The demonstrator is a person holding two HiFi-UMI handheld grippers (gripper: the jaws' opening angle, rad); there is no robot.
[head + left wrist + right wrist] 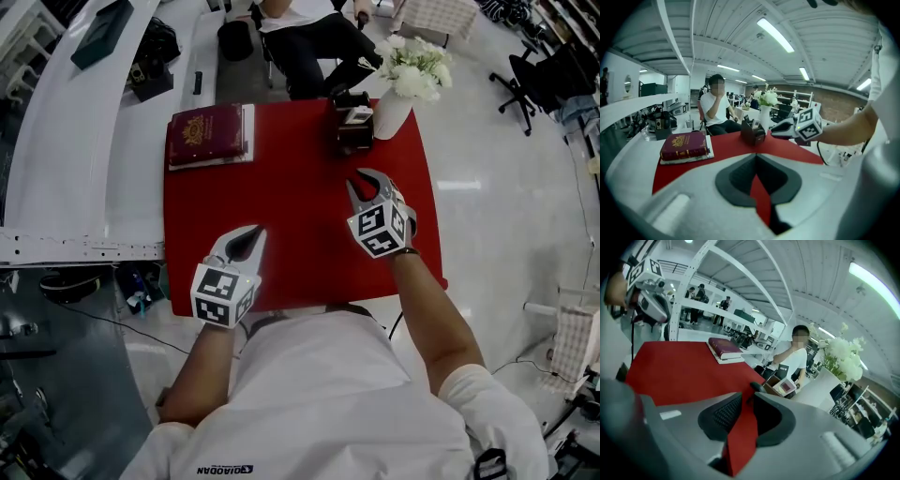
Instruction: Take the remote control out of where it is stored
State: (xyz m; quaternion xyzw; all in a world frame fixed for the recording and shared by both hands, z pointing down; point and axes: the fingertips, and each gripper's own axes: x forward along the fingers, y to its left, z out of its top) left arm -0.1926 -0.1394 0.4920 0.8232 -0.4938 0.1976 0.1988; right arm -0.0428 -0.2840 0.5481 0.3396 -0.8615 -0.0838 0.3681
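Two grippers hang over a red table (300, 253), and neither of them touches anything on it. At the near left, the left gripper (253, 232) points across the cloth; its own view shows the tips of its jaws meeting, with only a thin wedge of red cloth visible lower down between the pads, and nothing is held. Further in and to the right, the right gripper (364, 180) has its jaws a small way apart. A strip of bare red cloth shows through the gap and nothing is between the pads.

A dark holder (353, 127) stands at the far right edge of the table, just left of a white vase (389, 112) filled with pale flowers (412, 66). The remote control (357, 115) stands in this holder as a pale piece poking out of the top, though its details are too small to make out. The right gripper aims roughly toward the holder and stays clear of it.

A maroon book (206, 134) lies flat on a white sheet at the far left corner, well apart from both grippers. Beyond the far edge of the table a person (309, 37) sits facing it, and a long white counter (75, 141) runs along the left side
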